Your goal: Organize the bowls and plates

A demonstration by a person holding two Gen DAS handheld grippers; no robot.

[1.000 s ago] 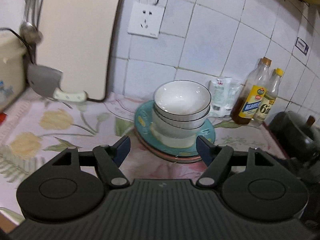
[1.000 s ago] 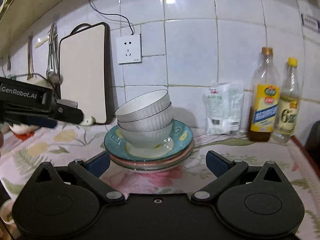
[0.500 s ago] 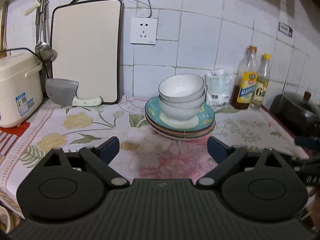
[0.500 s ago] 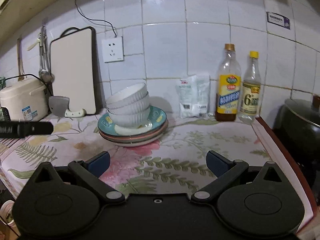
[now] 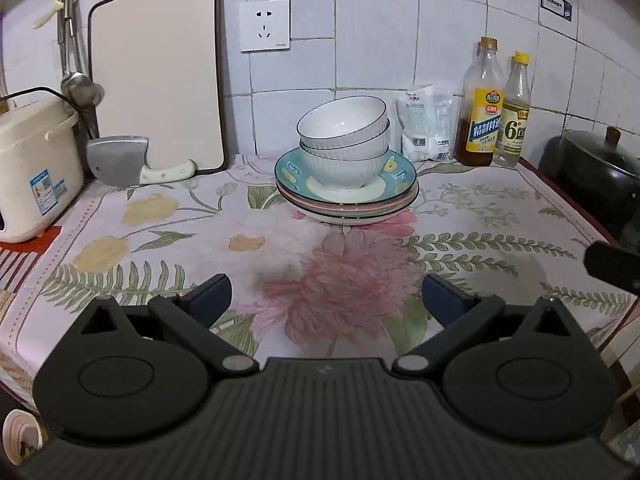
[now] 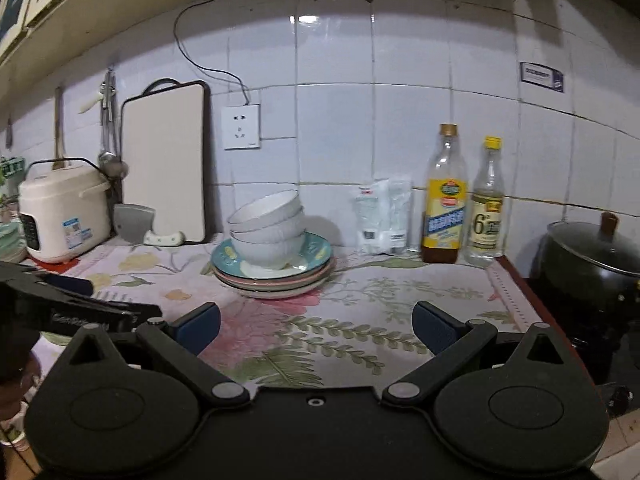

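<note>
Stack of three white bowls (image 5: 344,140) nested and leaning slightly, set on a pile of plates (image 5: 347,196) (teal one on top, pink-rimmed and pale ones under it), far centre of the flowered counter cloth (image 5: 280,264), close to the tiled wall.

Left gripper (image 5: 326,298): jaws have just been opening, now wide apart, nothing between them; it hangs over the near part of the cloth, well short of the stack. Right gripper (image 6: 316,322): jaws likewise spread, empty, also near side.

Left of the stack: cutting board (image 5: 156,76) leaning on the wall, cleaver (image 5: 120,160) at its foot, rice cooker (image 5: 32,168) at far left. Right of the stack: a white packet (image 5: 426,128), then two bottles (image 5: 498,108). Dark lidded pot (image 5: 600,172) at the right edge.
</note>
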